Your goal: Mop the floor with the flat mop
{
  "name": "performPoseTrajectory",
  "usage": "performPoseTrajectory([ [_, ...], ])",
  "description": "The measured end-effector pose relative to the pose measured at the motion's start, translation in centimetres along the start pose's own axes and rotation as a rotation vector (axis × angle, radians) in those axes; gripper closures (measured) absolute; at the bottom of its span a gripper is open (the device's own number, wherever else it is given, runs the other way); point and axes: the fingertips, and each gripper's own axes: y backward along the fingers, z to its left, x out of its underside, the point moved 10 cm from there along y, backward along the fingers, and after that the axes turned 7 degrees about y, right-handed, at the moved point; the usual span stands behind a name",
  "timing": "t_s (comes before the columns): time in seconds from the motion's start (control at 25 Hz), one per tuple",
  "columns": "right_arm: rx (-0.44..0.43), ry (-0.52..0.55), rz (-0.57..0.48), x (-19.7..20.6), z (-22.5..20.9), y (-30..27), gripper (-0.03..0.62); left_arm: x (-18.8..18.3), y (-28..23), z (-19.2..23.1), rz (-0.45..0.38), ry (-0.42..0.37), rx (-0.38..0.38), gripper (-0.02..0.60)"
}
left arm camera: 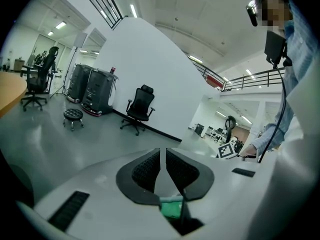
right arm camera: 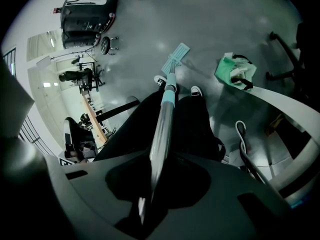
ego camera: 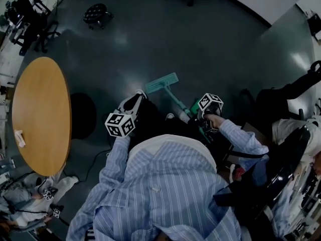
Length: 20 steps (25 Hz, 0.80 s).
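The flat mop's teal head (ego camera: 161, 83) lies flat on the grey floor just ahead of the person's feet. Its handle (ego camera: 176, 103) slants back and right to my right gripper (ego camera: 198, 116), which is shut on the handle. In the right gripper view the silver handle (right arm camera: 164, 129) runs out from between the dark jaws of the right gripper (right arm camera: 154, 170) down to the mop head (right arm camera: 176, 57). My left gripper (ego camera: 139, 95) is held to the left of the handle, apart from it. The left gripper (left arm camera: 163, 168) has its jaws nearly together with nothing between the pads; a small green piece (left arm camera: 172, 207) sits at their root.
A round wooden table (ego camera: 40, 114) stands at the left. A black stool (ego camera: 95, 14) and office chairs are farther off. A green bag (right arm camera: 235, 71) lies on the floor at the right. A dark chair (ego camera: 281, 102) is close on the right. A black office chair (left arm camera: 139, 109) stands by the white wall.
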Motion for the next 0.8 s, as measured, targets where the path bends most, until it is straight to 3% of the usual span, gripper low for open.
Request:
performPoseTrajectory([
  [0.8,0.024,0.002,-0.001,-0.05,0.31,0.4,0.513,0.82,0.59,0.34,-0.027,0.054,0.015,0.541],
])
